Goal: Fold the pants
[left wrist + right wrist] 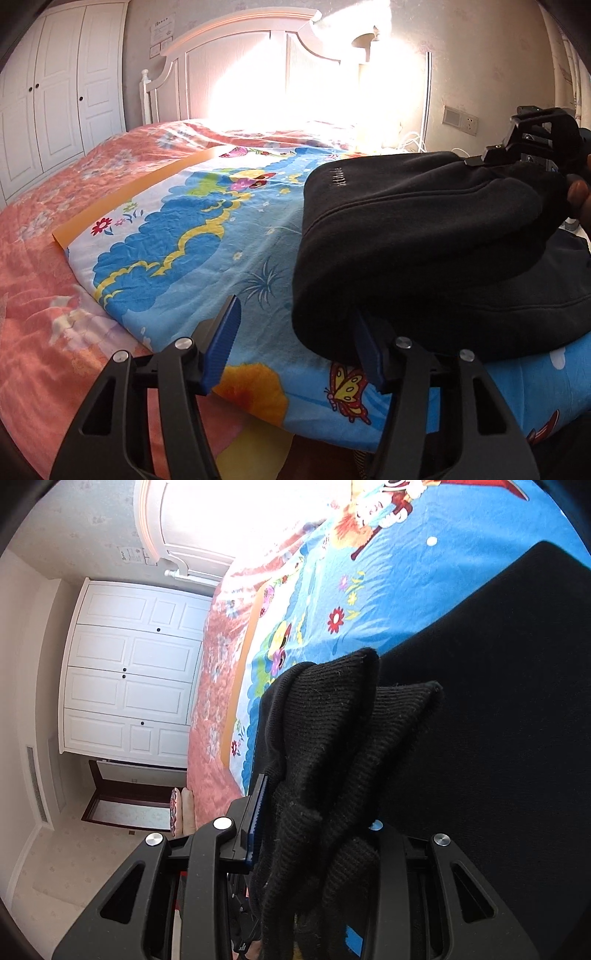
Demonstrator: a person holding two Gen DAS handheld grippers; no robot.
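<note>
Lying bunched on the blue cartoon-print sheet, the black fleece pants fill the 3 o'clock side of the left wrist view, partly folded with one end lifted. The right gripper is clamped on a thick wad of the ribbed black cuff, which spills out between its pads. The left gripper stands open and empty; its right blue pad is just at the fabric's near edge, whether touching I cannot tell. To do this fold well, I judge the left tongs should pinch the near corner before the right carries its end across, keeping edges aligned. The pink floral bedspread lies at 9 o'clock, a white wardrobe beyond.
</note>
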